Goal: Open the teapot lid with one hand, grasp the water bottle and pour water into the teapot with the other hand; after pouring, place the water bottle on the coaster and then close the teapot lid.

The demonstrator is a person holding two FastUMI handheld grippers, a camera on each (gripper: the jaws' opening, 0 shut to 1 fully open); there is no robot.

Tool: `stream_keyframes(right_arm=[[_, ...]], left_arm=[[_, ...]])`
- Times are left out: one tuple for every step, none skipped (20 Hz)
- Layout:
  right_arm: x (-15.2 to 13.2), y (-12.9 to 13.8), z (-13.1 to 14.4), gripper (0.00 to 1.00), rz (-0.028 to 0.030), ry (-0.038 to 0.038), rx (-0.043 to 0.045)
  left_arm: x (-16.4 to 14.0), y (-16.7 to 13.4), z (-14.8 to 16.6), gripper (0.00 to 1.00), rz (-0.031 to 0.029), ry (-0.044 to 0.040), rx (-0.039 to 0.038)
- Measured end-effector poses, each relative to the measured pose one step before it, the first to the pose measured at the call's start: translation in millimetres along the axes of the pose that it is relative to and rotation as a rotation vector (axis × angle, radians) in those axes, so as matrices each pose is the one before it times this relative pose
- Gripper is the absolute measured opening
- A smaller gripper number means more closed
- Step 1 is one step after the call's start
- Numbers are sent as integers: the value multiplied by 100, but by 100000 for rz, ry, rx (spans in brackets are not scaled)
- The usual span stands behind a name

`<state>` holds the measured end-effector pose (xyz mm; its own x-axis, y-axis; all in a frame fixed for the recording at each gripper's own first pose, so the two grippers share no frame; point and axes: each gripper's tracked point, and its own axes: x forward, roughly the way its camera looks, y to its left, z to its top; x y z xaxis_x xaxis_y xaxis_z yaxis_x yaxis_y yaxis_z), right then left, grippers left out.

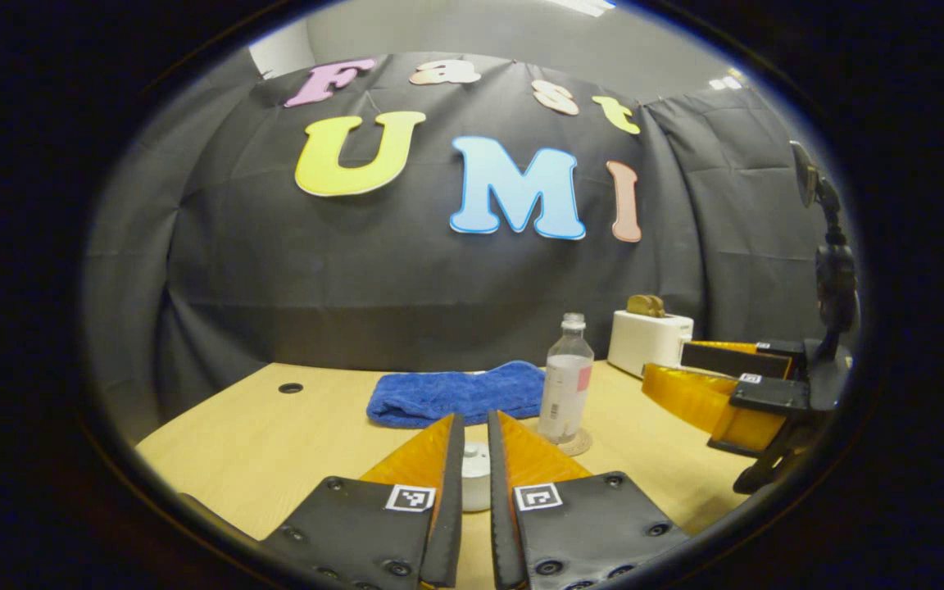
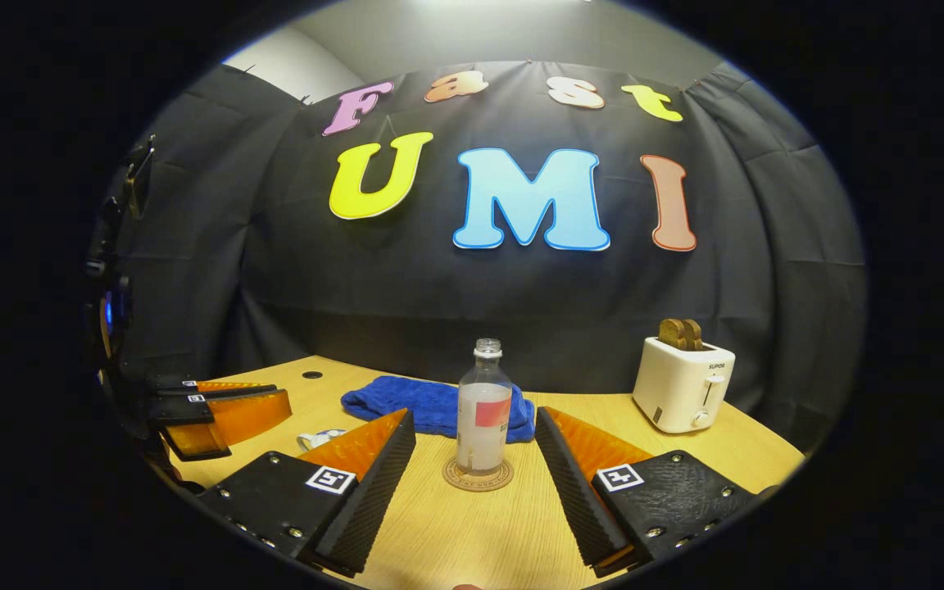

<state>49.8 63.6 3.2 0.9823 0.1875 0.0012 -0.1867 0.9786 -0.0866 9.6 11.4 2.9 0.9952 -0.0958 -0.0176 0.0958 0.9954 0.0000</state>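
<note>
**Bottle set on the coaster, teapot knob between the left fingers**

Nearest to the camera in the left gripper view, the left gripper (image 1: 472,447) is seen with its two fingers brought almost together. A small white knob, the teapot lid (image 1: 475,475), is seen in the narrow gap between them; if both fingers press on it cannot be told. Beyond it, the water bottle (image 1: 565,381) is standing upright on the round coaster (image 1: 577,443), without cap, towards the middle of the wooden table (image 1: 259,442). A blue towel (image 1: 456,393) is lying behind, close to the back edge, and a white toaster (image 1: 649,340) is placed near the back right corner.

In the right gripper view, the right gripper (image 2: 476,434) is held wide apart and released, with the bottle seen between its fingers but farther away, not touched. A small part of the white teapot (image 2: 318,439) is visible beside its left finger. The left gripper is seen at the left edge of the table.
</note>
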Motion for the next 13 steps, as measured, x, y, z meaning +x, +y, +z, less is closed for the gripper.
stream_keyframes(right_arm=[[-634,212,16,92,-69,27,394],[-652,311,32,92,177,-141,476],[-662,149,136,92,30,-119,350],[-486,131,10,92,55,-359,8],[-577,5,180,92,-244,-371,-187],[-618,93,45,92,-219,-350,-221],[-592,97,128,92,-89,-402,-101],[-639,48,14,92,-228,-316,-154],[-497,104,122,92,-201,-484,-266],[-376,-9,60,92,-469,-247,-514],[-352,-28,99,92,-330,-345,-616],[-412,1,-32,92,-378,-231,-473],[-242,22,123,91,-214,-326,-189]], left_arm=[[-918,-183,118,24,-31,-408,-277],[-817,-195,194,24,87,-555,109],[-841,-129,97,24,190,-440,192],[-735,-171,263,24,165,-769,145],[-721,-163,-123,24,104,-245,-86],[-660,-296,61,24,-73,-190,-62],[-501,-217,-92,24,-104,-158,205],[-506,-186,126,24,157,-323,506],[-467,-192,-21,24,-74,-308,392],[-481,-224,25,23,-226,-151,-89],[-340,-283,19,24,-461,-288,-266],[-267,-280,179,24,-364,-317,-168],[-220,-262,12,24,-358,-245,54]])
